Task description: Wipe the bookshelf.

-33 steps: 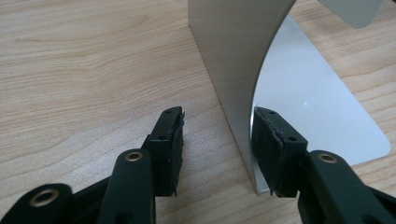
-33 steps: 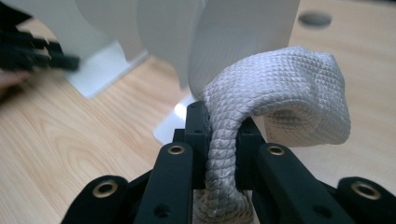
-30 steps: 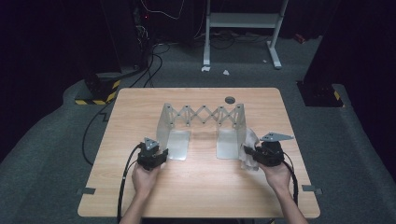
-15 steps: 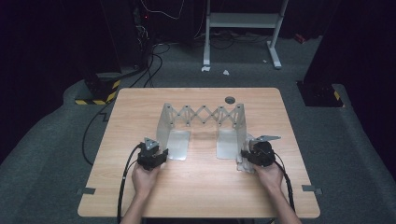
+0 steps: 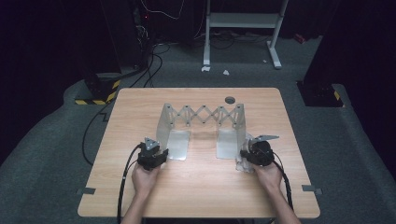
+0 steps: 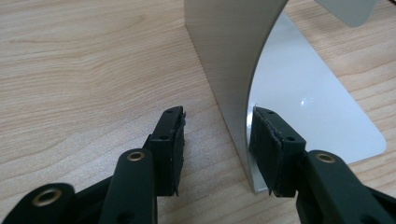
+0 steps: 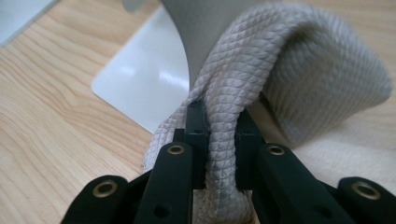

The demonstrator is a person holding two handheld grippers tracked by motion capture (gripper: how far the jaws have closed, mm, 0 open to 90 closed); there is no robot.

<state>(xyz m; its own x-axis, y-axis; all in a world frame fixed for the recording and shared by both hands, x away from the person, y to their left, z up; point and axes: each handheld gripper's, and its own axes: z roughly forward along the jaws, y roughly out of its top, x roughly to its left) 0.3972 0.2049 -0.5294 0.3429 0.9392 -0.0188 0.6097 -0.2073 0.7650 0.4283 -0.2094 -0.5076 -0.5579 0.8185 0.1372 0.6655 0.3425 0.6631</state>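
Rack [image 5: 204, 114]: metal, two curved upright panels joined by a scissor lattice across the back; each panel with a flat foot plate on the table; mid-table, nearer the far edge.
Left panel [image 6: 231, 70]: upright, front edge facing the left gripper; foot plate [image 6: 317, 112] spreading away behind it.
Left gripper [image 5: 150, 156]: at the front corner of the left panel; jaws apart, astride the panel's lower edge; one pad against or just beside the plate side, the other off the metal with bare wood between; not yet clamped.
Right gripper [image 5: 256, 154]: at the front foot of the right panel; jaws closed on a fold of cloth.
Cloth [image 7: 280, 70]: pale, woven, doubled over into a loop; pinched between the pads [image 7: 196, 126]; draped against the right panel's front edge, possibly touching it, view too close to say.
Table [image 5: 196, 196]: light wood, rounded corners; broad bare strip along the near edge between and behind the hands; bare margins left and right of the rack.
Grommet hole [image 5: 229, 99]: dark, round, near the far edge behind the lattice.
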